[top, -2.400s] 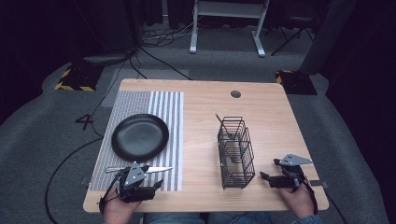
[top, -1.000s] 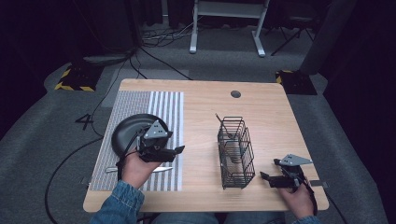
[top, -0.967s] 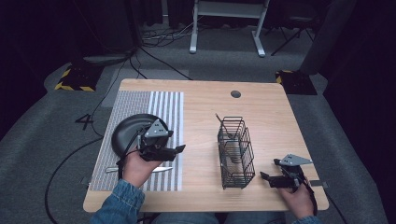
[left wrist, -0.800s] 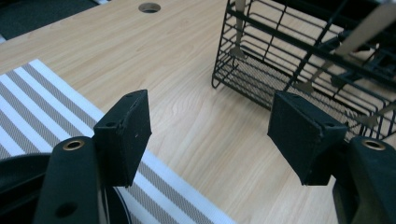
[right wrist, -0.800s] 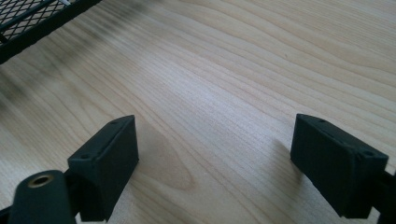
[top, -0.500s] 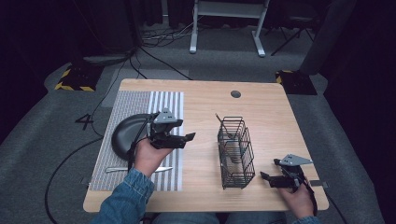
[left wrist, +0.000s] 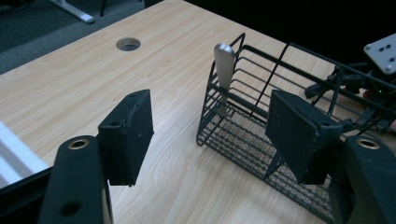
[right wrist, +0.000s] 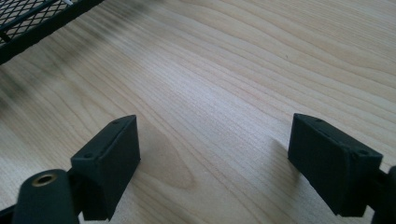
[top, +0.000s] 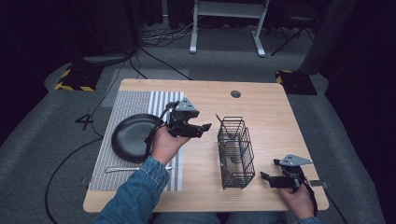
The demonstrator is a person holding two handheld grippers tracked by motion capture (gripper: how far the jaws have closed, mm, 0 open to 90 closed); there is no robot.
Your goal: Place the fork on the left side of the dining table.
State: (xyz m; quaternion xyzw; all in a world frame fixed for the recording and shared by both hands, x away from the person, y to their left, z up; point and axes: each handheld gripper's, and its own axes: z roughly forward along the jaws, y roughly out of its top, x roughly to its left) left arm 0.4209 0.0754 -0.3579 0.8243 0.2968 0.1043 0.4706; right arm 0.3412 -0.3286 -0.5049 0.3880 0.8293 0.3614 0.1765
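- Steel spoon handle (left wrist: 224, 60) stands upright in the near-left corner of the black wire basket (top: 236, 151), centre-right of the high view; likely light, stiff and slippery, so best pinched on the flat top that clears the rim
- Left gripper (top: 198, 129) hovers just left of the basket, jaws spread, nothing between them
- Right gripper (top: 267, 178) rests low at lower right, jaws spread over bare table (right wrist: 261, 60)
- Basket wires crowd the handle; open room lies above, and left toward the black plate (top: 133, 137)

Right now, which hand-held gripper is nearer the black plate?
Left. The left hand-held gripper hangs just right of the black plate; the right hand-held gripper sits beyond the wire basket, near the table's right edge.
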